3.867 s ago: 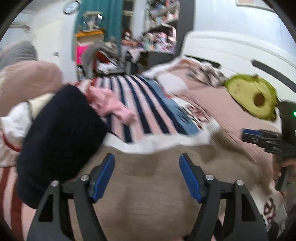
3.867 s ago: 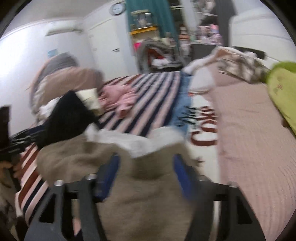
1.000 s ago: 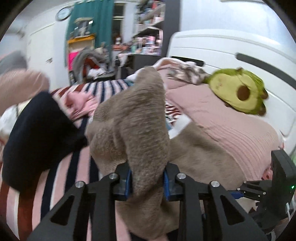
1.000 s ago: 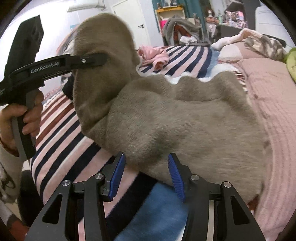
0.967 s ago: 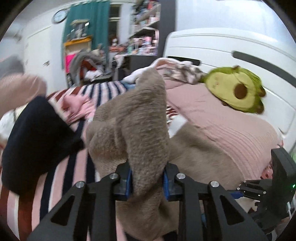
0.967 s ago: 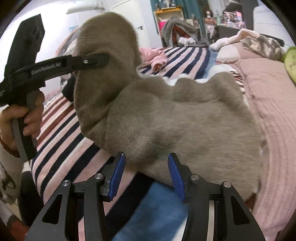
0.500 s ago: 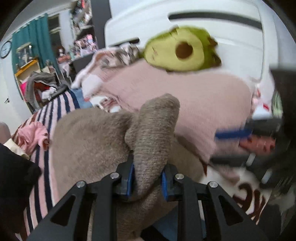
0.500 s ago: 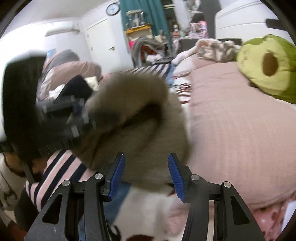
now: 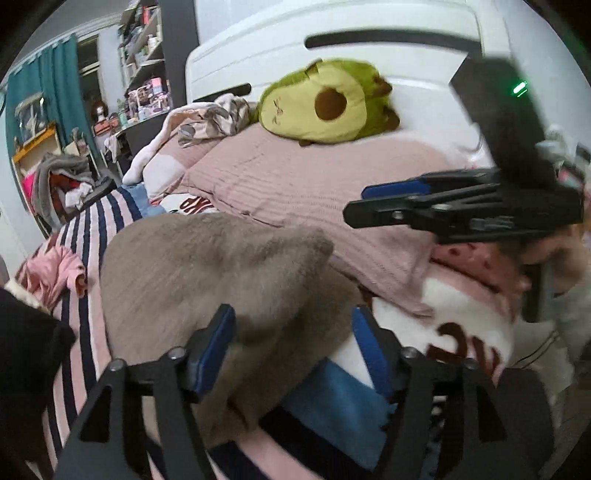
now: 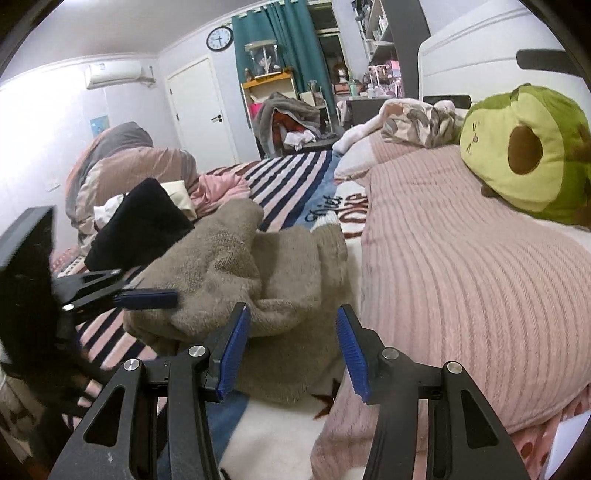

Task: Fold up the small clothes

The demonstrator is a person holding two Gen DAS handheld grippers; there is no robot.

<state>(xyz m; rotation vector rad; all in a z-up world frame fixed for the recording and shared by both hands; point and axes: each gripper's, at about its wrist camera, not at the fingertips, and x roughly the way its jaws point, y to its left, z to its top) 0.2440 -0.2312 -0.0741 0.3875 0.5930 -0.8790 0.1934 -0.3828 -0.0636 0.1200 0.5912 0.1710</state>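
A fuzzy grey-brown garment [image 9: 207,266] lies folded over itself in a thick bundle on the striped bedspread [image 9: 85,229]. My left gripper [image 9: 291,350] is at its near edge. Its jaws are opening: the blue pads stand wide apart, and the cloth lies loose between them. In the right wrist view the garment [image 10: 258,273] is just beyond my right gripper [image 10: 291,350], which is open with nothing between its pads. The left gripper [image 10: 162,295] reaches in from the left at the bundle's edge. The right gripper [image 9: 376,203] hovers to the right above the pink pillow.
A pink ribbed pillow [image 10: 461,258] fills the right side, with an avocado plush [image 10: 524,155] on it against the white headboard [image 9: 332,26]. A black garment [image 10: 140,221] and a pink one [image 9: 55,273] lie to the left. A hand [image 9: 546,254] holds the right gripper.
The left gripper carried the garment's raised fold across to the right, laid it down and opened, letting go of the cloth. The right gripper rose and drew back from the garment.
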